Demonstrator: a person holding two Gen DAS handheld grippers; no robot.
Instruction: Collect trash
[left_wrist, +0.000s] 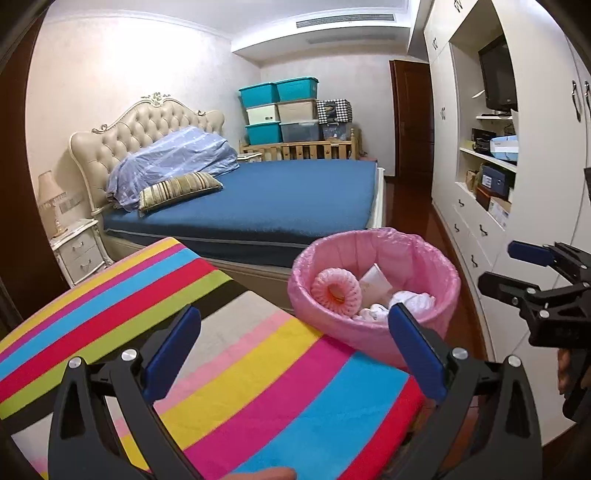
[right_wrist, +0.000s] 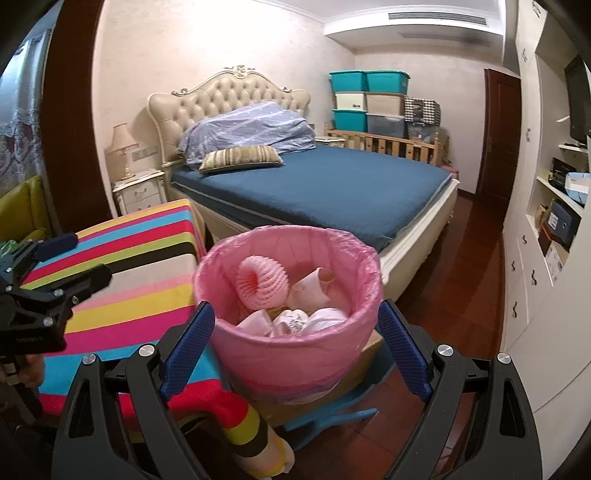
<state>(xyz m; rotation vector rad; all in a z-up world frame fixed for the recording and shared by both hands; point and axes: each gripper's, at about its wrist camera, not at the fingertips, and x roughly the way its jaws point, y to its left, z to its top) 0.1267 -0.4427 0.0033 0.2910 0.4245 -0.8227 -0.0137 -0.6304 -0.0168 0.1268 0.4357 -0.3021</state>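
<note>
A pink-lined trash bin (left_wrist: 436, 266) (right_wrist: 288, 350) stands beside a table under a striped cloth (left_wrist: 258, 387) (right_wrist: 140, 288). In the bin lie a pink foam net ring (left_wrist: 336, 291) (right_wrist: 260, 282), a crumpled paper cup (right_wrist: 314, 286) and white tissues (left_wrist: 413, 301) (right_wrist: 306, 319). My left gripper (left_wrist: 291, 350) is open and empty above the striped cloth, left of the bin. My right gripper (right_wrist: 295, 347) is open and empty, its fingers on either side of the bin's near wall. The right gripper also shows at the right edge of the left wrist view (left_wrist: 517, 273).
A bed with a blue sheet (left_wrist: 280, 199) (right_wrist: 332, 184) lies behind the bin. White cabinets with shelves (left_wrist: 480, 206) (right_wrist: 546, 221) line the right wall. A nightstand (left_wrist: 79, 251) stands left of the bed. The bin rests on a cardboard box (right_wrist: 369, 350) over red wood floor (right_wrist: 454, 280).
</note>
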